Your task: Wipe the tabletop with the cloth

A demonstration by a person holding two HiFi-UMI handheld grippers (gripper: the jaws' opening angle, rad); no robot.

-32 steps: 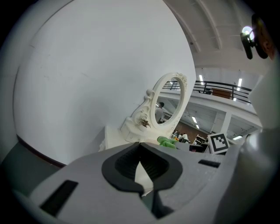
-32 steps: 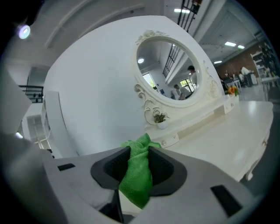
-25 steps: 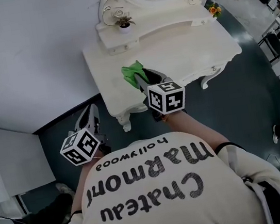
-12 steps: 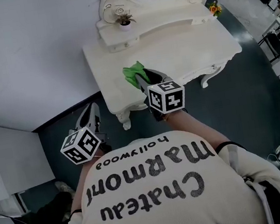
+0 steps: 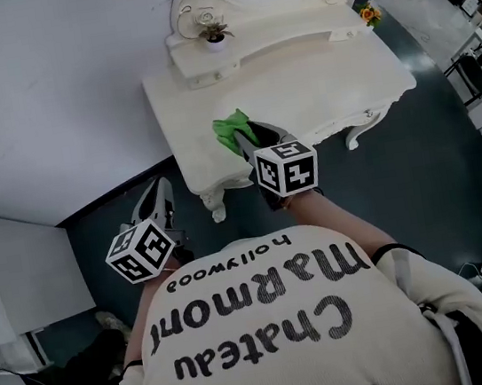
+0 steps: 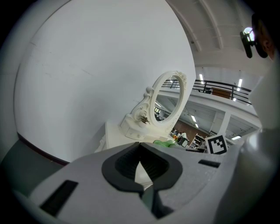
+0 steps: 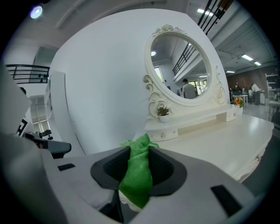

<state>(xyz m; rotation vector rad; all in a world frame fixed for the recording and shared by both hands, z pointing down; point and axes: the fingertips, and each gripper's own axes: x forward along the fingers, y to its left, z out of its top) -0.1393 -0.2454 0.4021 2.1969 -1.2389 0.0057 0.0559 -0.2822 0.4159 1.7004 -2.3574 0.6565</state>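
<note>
The white bench point(image 5: 321, 67) has most of its bare top to the right and far. The left tongs point(image 6: 141, 162) hang closed and empty, off the bench's near left. The right tongs point(image 7: 139, 173) pinch the green cloth point(image 5: 231, 127) at the near left part of the bench. I would press it flat and wipe in long, overlapping strokes.

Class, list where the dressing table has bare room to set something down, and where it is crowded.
Free: the tabletop right of the green cloth, between the mirror shelf and the front edge. Crowded: the near-left corner, where the right gripper clamps the cloth.
</note>
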